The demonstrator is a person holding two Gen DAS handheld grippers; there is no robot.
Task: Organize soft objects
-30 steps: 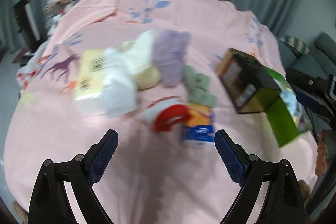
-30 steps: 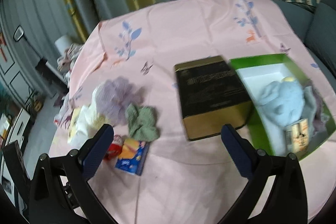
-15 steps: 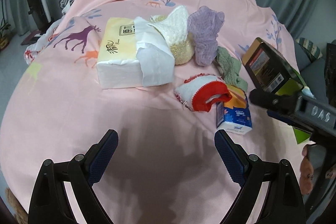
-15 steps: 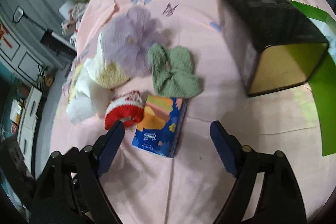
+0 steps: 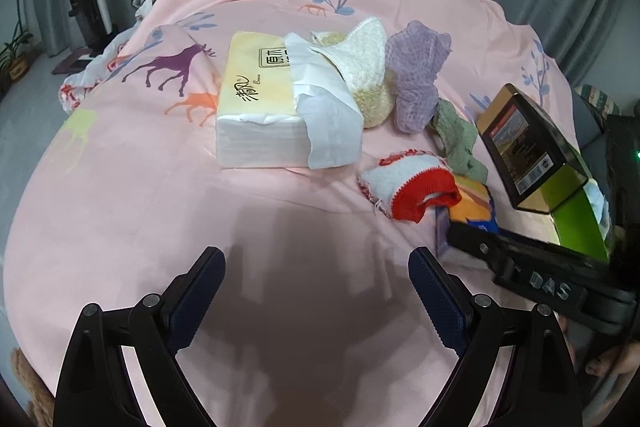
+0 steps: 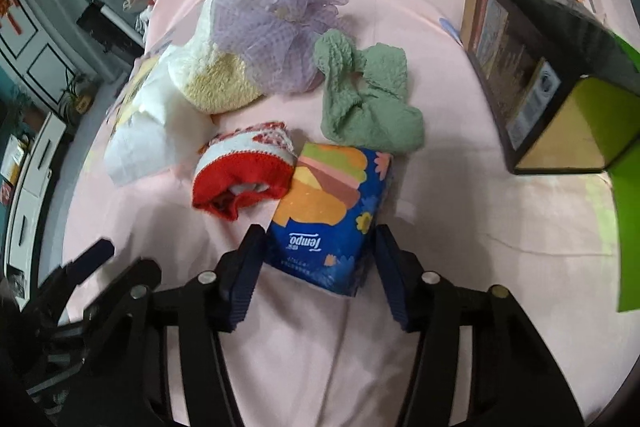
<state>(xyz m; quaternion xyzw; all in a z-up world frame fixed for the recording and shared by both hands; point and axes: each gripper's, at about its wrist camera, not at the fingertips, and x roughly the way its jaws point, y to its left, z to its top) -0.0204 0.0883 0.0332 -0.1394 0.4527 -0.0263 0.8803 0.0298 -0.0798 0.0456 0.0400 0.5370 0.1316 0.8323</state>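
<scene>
While its jaws close, tissue pack (image 6: 328,211) between the right gripper (image 6: 318,267) fingers (not yet pinched).

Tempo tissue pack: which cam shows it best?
Right wrist. The tissue pack sits whole and centred there, label readable, between the closing jaws of the right hand-held gripper. The left wrist view shows only an orange-blue corner, the rest hidden behind the sock and that hand-held gripper.

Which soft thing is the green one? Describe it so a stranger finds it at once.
On the pink printed bedsheet, look at the cluster of soft things left of the black and gold tin box. The crumpled sage-green knitted cloth lies just beyond the blue Tempo tissue pack, beside the lilac mesh bath pouf. It is the cluster's only green piece, flat and ribbed.
</scene>
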